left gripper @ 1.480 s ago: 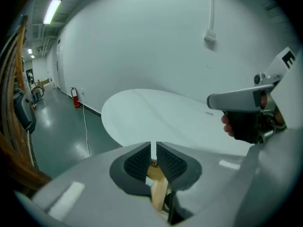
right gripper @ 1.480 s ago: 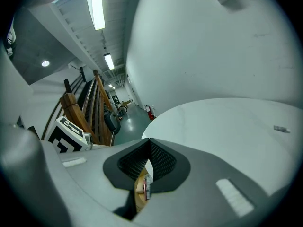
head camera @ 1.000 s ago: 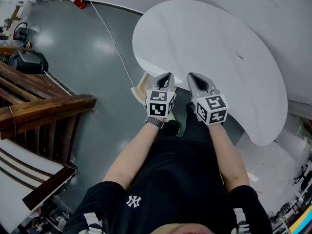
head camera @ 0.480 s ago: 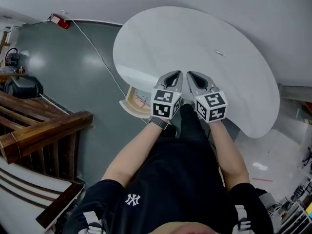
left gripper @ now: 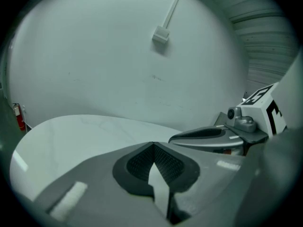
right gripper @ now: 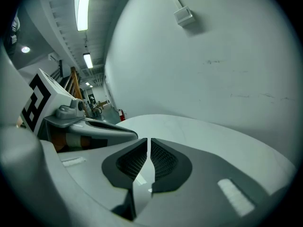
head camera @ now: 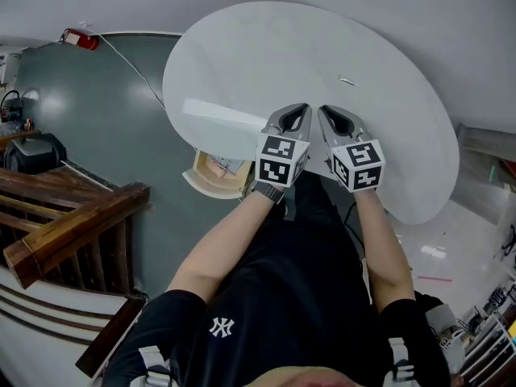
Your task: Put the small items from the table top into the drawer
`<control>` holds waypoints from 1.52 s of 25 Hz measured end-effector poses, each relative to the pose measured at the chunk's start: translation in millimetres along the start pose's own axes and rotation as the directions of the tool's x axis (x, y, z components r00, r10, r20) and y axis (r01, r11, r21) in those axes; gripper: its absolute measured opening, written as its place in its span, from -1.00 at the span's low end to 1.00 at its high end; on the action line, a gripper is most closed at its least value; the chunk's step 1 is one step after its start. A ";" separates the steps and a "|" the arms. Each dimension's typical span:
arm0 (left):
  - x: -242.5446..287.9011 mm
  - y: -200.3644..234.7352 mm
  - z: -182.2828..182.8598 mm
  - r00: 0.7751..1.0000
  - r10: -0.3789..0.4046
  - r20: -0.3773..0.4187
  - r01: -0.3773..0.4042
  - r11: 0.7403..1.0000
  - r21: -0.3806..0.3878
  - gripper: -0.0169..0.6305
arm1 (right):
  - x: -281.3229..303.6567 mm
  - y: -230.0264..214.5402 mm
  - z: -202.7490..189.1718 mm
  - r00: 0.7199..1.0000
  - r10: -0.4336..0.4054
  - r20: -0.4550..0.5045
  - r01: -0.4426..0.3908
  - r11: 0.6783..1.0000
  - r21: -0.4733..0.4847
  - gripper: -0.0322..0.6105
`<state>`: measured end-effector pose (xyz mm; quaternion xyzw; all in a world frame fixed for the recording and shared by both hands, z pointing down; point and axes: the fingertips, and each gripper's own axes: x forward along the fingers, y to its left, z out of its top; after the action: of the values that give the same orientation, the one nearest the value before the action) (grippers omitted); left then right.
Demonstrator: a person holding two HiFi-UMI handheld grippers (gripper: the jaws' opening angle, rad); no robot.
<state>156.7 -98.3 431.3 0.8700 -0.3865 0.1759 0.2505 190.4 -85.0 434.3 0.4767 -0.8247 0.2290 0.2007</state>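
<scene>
A round white table [head camera: 266, 63] fills the upper part of the head view. One small pale item [head camera: 347, 80] lies on it, toward the far right. Below the table's near left edge, a light wooden drawer [head camera: 216, 173] stands pulled out, with something faint inside. My left gripper [head camera: 297, 111] and right gripper [head camera: 328, 113] are side by side over the table's near edge. The left gripper [left gripper: 153, 148] has its pads closed together and holds nothing. Only a hairline slit shows between the pads of the right gripper [right gripper: 148, 143], and nothing is in it.
A wooden stair railing [head camera: 72, 224] stands to the left on the grey floor. A red fire extinguisher [head camera: 78, 39] and a white cable [head camera: 137, 67] lie by the far wall. A white junction box [left gripper: 161, 33] is mounted on the wall behind the table.
Both grippers have moved forward from above the drawer to over the table's near edge. They stay shut and side by side.
</scene>
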 end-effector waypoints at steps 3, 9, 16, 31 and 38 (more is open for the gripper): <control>24.6 -6.2 3.8 1.000 -0.014 -0.016 0.014 1.000 0.002 -0.94 | 4.4 -27.6 -4.8 0.999 -0.017 -0.032 0.017 1.000 -0.011 -0.73; 67.4 -15.4 4.9 0.998 -0.031 -0.058 0.031 1.000 0.002 -0.94 | 15.9 -76.2 -16.6 0.994 -0.050 -0.095 0.043 0.997 -0.070 -0.68; 103.0 -12.4 -2.0 0.994 -0.025 -0.106 0.024 1.000 -0.012 -0.94 | 33.9 -125.7 -40.2 0.982 -0.081 -0.173 0.061 0.991 -0.116 -0.64; 157.1 -8.7 -20.2 0.983 -0.027 -0.179 0.016 0.998 -0.061 -0.94 | 74.4 -181.2 -79.1 0.944 -0.078 -0.320 0.024 0.985 -0.169 -0.55; 170.8 -6.8 -27.8 0.978 -0.025 -0.206 0.011 0.997 -0.072 -0.94 | 85.5 -188.7 -91.7 0.930 -0.057 -0.363 -0.020 0.978 -0.206 -0.52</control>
<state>268.0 -178.3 537.2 0.8410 -0.3564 0.2495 0.3216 326.6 -175.3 591.0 0.4098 -0.7873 0.2254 0.4018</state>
